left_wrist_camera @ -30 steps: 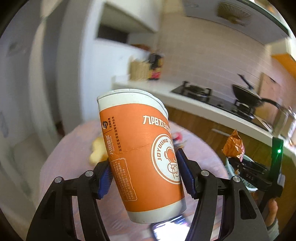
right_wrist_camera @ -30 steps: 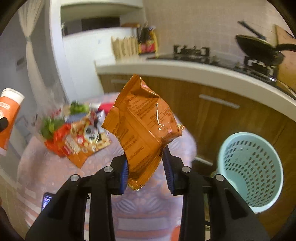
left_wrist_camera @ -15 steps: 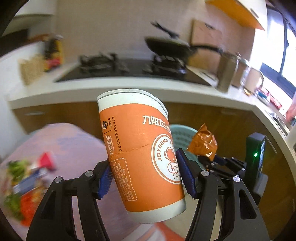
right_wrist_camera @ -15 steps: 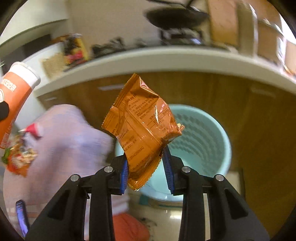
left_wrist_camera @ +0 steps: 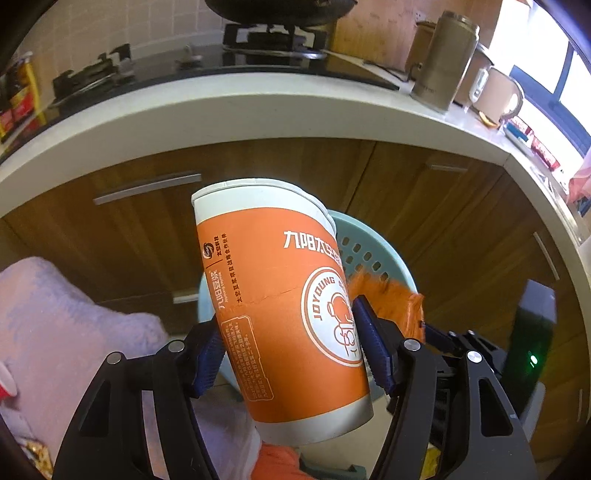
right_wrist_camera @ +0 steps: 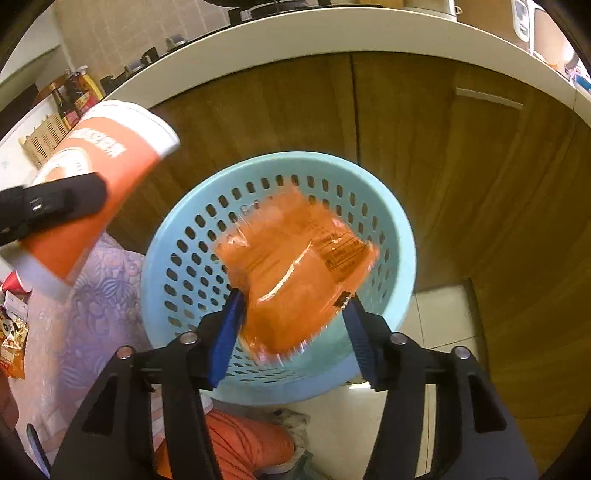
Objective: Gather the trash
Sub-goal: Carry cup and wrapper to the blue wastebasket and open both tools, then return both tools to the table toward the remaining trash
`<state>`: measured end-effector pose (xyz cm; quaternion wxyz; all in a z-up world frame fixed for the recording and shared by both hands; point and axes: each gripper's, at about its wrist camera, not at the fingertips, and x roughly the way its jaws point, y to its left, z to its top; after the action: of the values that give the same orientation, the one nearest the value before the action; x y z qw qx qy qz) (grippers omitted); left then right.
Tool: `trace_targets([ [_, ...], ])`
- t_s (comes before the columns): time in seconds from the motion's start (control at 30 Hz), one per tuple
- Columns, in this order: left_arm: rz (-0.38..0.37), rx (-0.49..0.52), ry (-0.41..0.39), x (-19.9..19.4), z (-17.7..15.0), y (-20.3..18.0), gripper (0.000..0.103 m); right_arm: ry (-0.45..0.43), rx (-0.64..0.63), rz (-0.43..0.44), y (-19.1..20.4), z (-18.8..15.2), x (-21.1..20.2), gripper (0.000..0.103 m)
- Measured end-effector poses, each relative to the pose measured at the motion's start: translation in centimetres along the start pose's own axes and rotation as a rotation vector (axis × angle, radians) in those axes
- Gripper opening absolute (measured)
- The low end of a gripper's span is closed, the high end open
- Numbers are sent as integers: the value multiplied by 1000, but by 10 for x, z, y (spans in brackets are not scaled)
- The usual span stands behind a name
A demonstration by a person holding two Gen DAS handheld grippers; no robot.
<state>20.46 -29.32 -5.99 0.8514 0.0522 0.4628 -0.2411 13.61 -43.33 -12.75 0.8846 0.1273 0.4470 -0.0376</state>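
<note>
The orange paper cup (left_wrist_camera: 284, 314) bears the word "JOYOUNG" curved round a white circular emblem with an astronaut figure, white Chinese characters "九阳" heading a larger line above it, and small vertical Chinese print beside a round logo, too fine to read. The orange snack packet (right_wrist_camera: 295, 266) carries blurred, unreadable black print.

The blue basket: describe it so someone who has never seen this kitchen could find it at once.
Under the curved white countertop, in front of the brown wooden cabinet doors, a round pale-blue plastic basket stands on the floor beside a lilac-patterned cloth. Rows of oval holes pierce its wall, and it is the only blue container there, with an orange snack packet above its mouth.
</note>
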Motion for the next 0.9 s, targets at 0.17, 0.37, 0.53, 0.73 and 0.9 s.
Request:
trace_targets([
  [0.17,-26,2,25,21,5,-6,66,6,12,-14,-11,-3,-2,59],
  [0.37,-36,8,26,22,0,-10,67,-11,17,-10,-14,-3,-12,59],
  [0.53,-46,8,-41,-16,-15,-2,67,-48,-27,-4,4,0,-29,59],
  [0.73,-14,-29,-201,-104,-52,25,67,-99,-110,67,52,-2,-56,59],
  [0.9,71,-90,-344,-184,-102,63,69,-152,-243,185,129,-14,-78,60],
])
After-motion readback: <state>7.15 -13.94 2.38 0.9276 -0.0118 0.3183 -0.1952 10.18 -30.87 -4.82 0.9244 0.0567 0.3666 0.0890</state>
